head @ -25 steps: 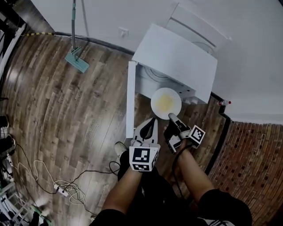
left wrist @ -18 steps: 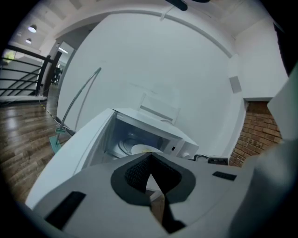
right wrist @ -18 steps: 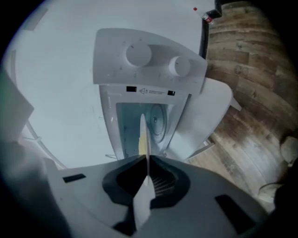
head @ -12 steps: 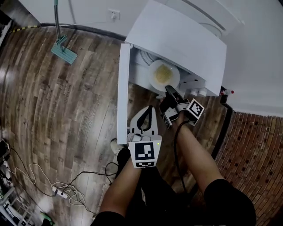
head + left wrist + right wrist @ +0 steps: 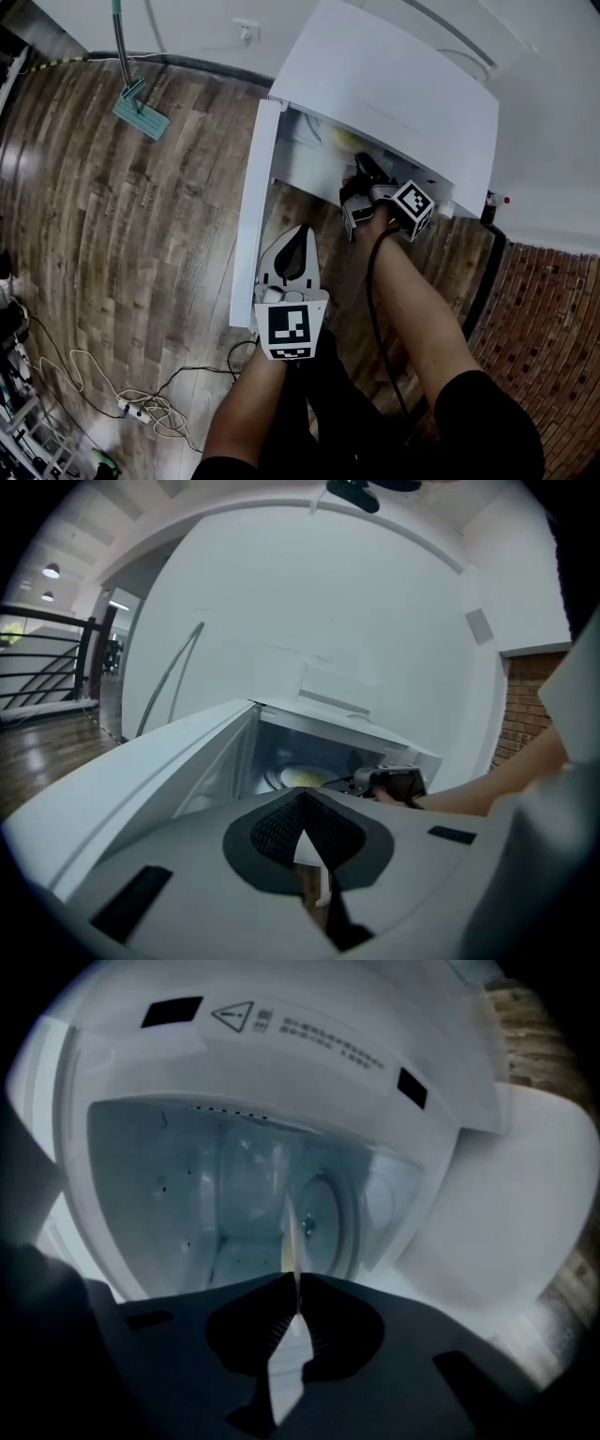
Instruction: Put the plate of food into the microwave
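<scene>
A: Right gripper (image 5: pixel 362 167) status?
B: Jaws pinch the plate (image 5: pixel 306 777) rim. The plate sits straight ahead of its tips, inside the microwave (image 5: pixel 394 84) cavity. Right forearm (image 5: pixel 417 319) is stretched forward, gripper nose in the opening.
A: Left gripper (image 5: pixel 300 246)?
B: Jaws pressed together, nothing between them. It sits outside, behind and to the left of the right gripper, with the open door (image 5: pixel 251 225) just to its left, pointing toward the cavity. Left forearm (image 5: pixel 246 412) is tucked closer to the body.
</scene>
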`<state>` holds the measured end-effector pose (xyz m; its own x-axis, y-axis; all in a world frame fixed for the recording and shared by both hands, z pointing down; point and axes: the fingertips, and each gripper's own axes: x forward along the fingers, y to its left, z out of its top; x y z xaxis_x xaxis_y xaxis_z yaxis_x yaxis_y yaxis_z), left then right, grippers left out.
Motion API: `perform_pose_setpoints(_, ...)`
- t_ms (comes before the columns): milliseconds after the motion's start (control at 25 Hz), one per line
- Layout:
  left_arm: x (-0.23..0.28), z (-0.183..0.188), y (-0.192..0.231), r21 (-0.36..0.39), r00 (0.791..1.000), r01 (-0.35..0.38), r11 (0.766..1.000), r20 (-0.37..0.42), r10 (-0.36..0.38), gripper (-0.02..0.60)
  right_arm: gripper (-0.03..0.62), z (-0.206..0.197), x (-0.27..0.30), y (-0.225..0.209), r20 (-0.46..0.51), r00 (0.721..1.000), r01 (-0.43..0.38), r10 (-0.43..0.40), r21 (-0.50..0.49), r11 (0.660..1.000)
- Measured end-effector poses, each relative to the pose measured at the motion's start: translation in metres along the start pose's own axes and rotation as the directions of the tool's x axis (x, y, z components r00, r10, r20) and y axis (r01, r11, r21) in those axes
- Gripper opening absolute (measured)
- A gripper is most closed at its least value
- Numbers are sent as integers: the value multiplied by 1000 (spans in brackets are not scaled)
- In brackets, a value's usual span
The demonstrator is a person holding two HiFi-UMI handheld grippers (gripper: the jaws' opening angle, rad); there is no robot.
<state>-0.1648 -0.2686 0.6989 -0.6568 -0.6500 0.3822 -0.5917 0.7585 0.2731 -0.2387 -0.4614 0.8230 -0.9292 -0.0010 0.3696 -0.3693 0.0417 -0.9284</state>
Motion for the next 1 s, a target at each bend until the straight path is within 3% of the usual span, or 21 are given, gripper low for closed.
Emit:
perform_pose_setpoints(280,11,-5,-6,19,998,53,998,-31,-52,-8,29,27,30,-3,48,999,22,-17,-112,993)
perform_pose_setpoints(440,16,-13,-12,23,995,83,996,-60,-81,-8,35,32,41,-5,65,995,92,-76,-299,950)
perform_pose_setpoints(520,18,-15,-13,24,993,95,995,-67,-93,-8,56,36,44,-3,93,988,153,-125,-421,894)
perform_pose_setpoints(680,15,-16,-13,9,992,106,994,-66,-105,-8,106,39,47,-1,175,961,278,-217,-629,726)
perform_pose_setpoints(760,14,-19,-15,0,990,117,993,-75,-116,-8,137,42,48,1,220,945,326,-242,-690,647)
perform_pose_setpoints(880,16,-24,-19,-2,988,129,992,-86,-129,-8,247,46,50,2,286,921,387,-264,-747,540)
perform_pose_setpoints(1000,17,-25,-22,2,987,137,991,-84,-136,-8,253,47,50,2,318,911,408,-262,-776,481)
